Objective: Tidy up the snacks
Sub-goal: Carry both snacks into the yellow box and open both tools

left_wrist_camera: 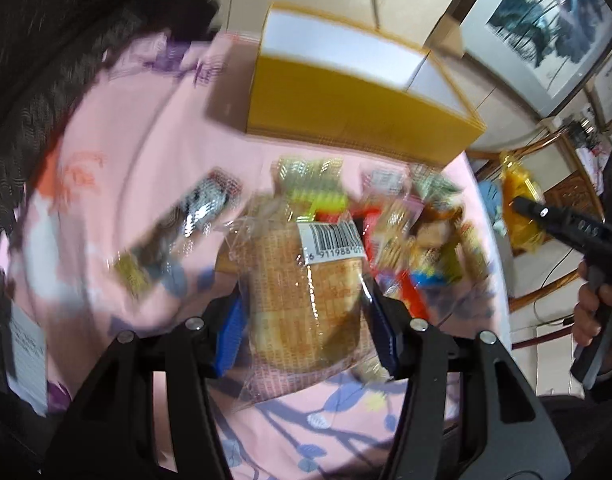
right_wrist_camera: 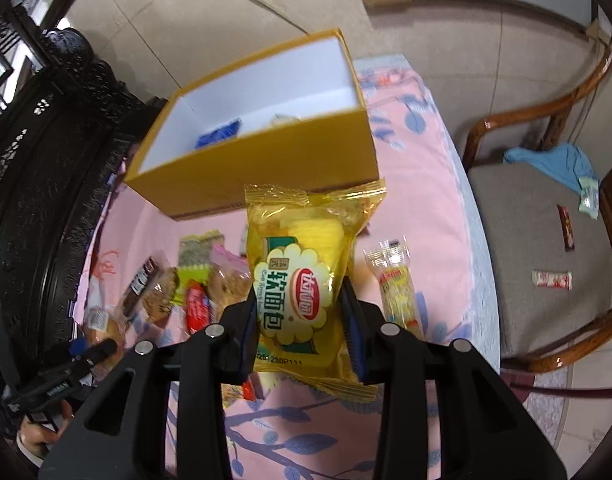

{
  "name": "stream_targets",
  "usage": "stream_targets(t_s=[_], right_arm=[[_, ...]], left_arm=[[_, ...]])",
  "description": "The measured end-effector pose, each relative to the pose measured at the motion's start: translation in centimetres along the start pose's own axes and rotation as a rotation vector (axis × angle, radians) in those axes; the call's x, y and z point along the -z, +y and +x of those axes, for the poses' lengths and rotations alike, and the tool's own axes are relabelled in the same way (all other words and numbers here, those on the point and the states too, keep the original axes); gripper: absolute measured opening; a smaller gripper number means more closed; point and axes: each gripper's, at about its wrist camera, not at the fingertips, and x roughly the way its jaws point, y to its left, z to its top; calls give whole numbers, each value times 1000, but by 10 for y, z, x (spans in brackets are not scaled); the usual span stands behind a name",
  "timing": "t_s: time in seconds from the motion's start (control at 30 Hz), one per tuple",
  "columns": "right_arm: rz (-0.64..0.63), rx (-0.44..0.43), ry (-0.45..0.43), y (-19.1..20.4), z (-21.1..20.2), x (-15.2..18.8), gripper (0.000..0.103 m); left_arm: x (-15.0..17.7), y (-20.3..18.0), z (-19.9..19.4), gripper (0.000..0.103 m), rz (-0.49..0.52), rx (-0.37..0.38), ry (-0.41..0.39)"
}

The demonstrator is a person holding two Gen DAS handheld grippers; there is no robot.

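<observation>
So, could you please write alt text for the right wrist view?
The right gripper holds a yellow bread packet above a pink floral tablecloth, facing an open yellow box. Loose snacks lie to the left, and a chair with more wrappers stands to the right.

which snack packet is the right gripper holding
The yellow soft-bread packet, pinched between the right gripper pads and lifted; the other packets lie on the pink tablecloth.
</observation>
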Motion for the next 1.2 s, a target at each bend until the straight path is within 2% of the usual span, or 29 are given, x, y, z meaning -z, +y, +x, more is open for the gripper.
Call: stream_targets(t_s=[0.3,0.43,0.6,0.77,0.97,1.0,1.03,1.07,1.1,1.2], right_arm=[[-50,-43,-112,20,-28,-39,37],[-73,-76,-157,30,-35,-67,37],[-122,-90,-220,44,-32,-116,37],[-129,-87,-248,49,-20,-162,37],[-146,-69,-247,54,6,-198,37],[-153,-58,-250,56,9,-202,38],[-158,-45,-258,57,11,-205,42],[-160,-39,-264,58,12,-207,45],[-155,-38,-266,58,12,-209,53],[-154,-43,-283,56,8,-212,54]], left_arm=[[-71,-31,-49,56,78,53,-181],[-107,-46,-60,56,116,71,-246],[-173,-64,-58,56,138,84,-327],[-233,-80,-38,56,159,71,-348],[-277,-95,-5,56,194,29,-326],[-283,-96,0,58,192,19,-319],[-287,-97,4,73,186,6,-313],[-291,-97,6,93,169,-20,-314],[-292,-95,4,97,151,-41,-330],[-293,-93,-2,98,139,-29,-354]])
